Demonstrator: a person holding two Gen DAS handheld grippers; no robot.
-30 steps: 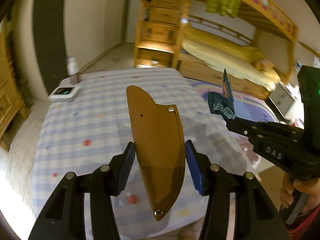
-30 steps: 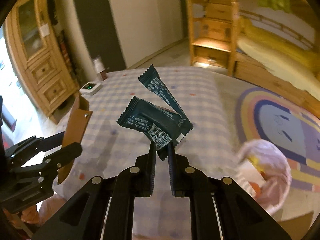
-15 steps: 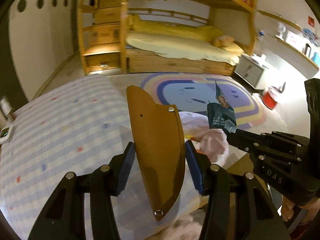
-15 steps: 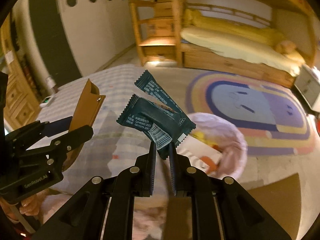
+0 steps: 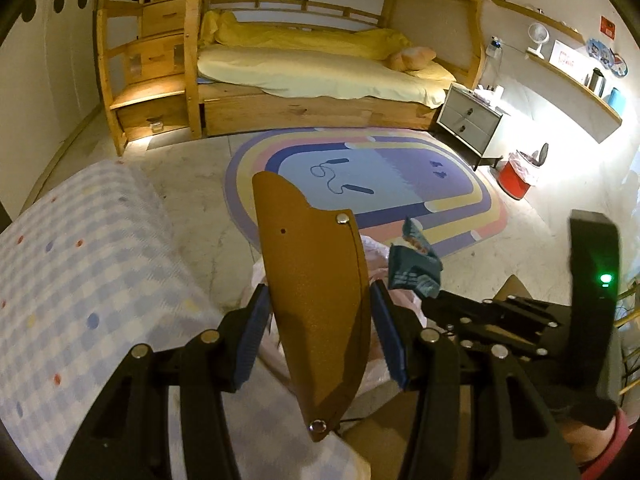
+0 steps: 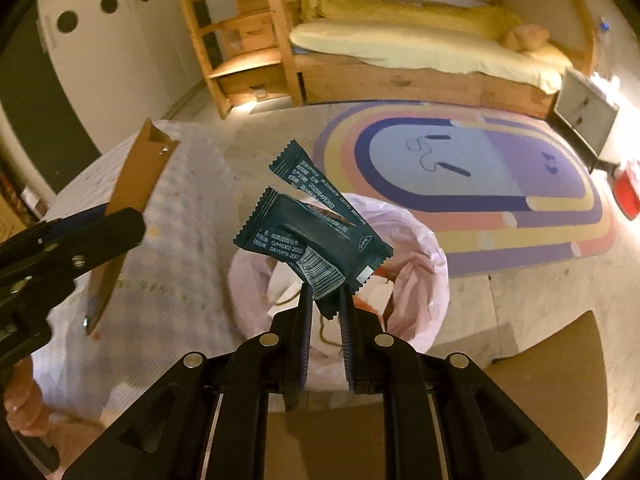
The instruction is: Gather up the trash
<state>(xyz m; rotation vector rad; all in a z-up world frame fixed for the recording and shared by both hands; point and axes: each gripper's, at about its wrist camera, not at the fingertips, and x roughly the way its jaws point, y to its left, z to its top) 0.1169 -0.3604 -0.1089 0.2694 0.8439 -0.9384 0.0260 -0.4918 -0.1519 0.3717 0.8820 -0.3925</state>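
My left gripper (image 5: 318, 300) is shut on a brown, sheath-shaped flat piece (image 5: 316, 280) with metal rivets, held upright between its blue pads. In the right wrist view that piece (image 6: 136, 184) shows at the left over the table's edge. My right gripper (image 6: 325, 300) is shut on the lower corner of two dark teal snack wrappers (image 6: 312, 240), and they hang directly above a bin lined with a pink bag (image 6: 416, 280). From the left wrist view, the wrappers (image 5: 412, 268) and the right gripper (image 5: 430, 300) lie just right of the brown piece, with the pink bag (image 5: 376, 246) mostly hidden behind it.
A table with a blue checked cloth (image 5: 80, 280) lies to the left. Beyond the bin are a rainbow rug (image 5: 400, 184), a wooden bunk bed (image 5: 320, 68), a grey nightstand (image 5: 468, 120) and a red bin (image 5: 516, 178). Brown cardboard (image 6: 552, 360) lies on the floor at right.
Both grippers have swung right, from over the checked table to above the pink-lined bin, and dipped a little. Each still holds its load.
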